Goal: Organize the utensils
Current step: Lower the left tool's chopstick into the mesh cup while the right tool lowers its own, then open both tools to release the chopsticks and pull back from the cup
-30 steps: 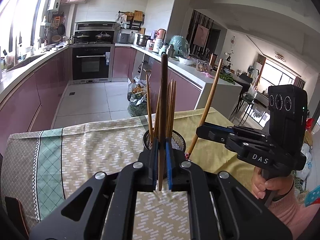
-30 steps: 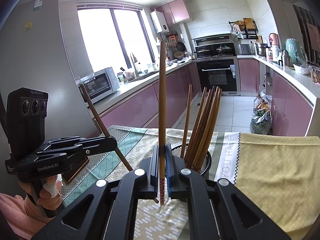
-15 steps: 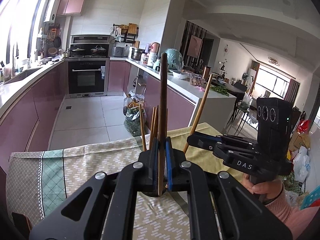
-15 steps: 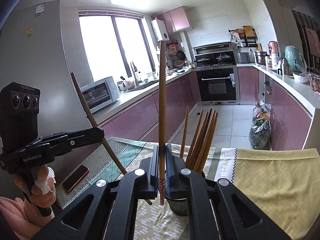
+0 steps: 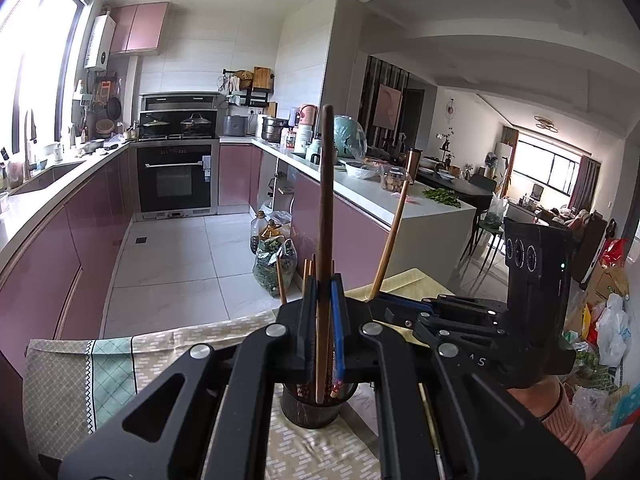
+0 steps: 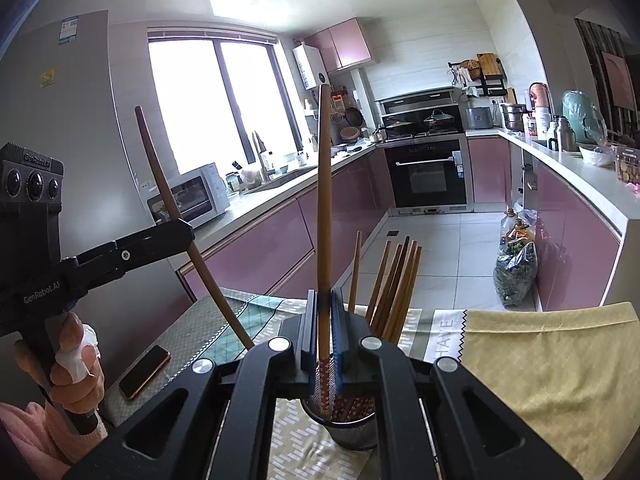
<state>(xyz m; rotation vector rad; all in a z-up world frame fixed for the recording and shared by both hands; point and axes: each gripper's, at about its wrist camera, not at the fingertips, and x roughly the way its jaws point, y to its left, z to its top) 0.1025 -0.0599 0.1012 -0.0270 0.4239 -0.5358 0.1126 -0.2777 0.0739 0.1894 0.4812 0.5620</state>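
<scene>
My left gripper is shut on a dark brown chopstick, held upright with its lower end over the black mesh holder. My right gripper is shut on a lighter brown chopstick with a red patterned end, also upright over the holder. Several chopsticks stand in the holder. Each gripper shows in the other's view: the right gripper with its chopstick, the left gripper with its tilted chopstick.
The holder stands on a table with a patterned green and yellow cloth. A phone lies on the cloth at left. Pink kitchen cabinets and a bag of greens on the floor lie beyond the table.
Both grippers have risen and tipped so the holder now sits low, under the fingers. Both chopsticks stay gripped.
</scene>
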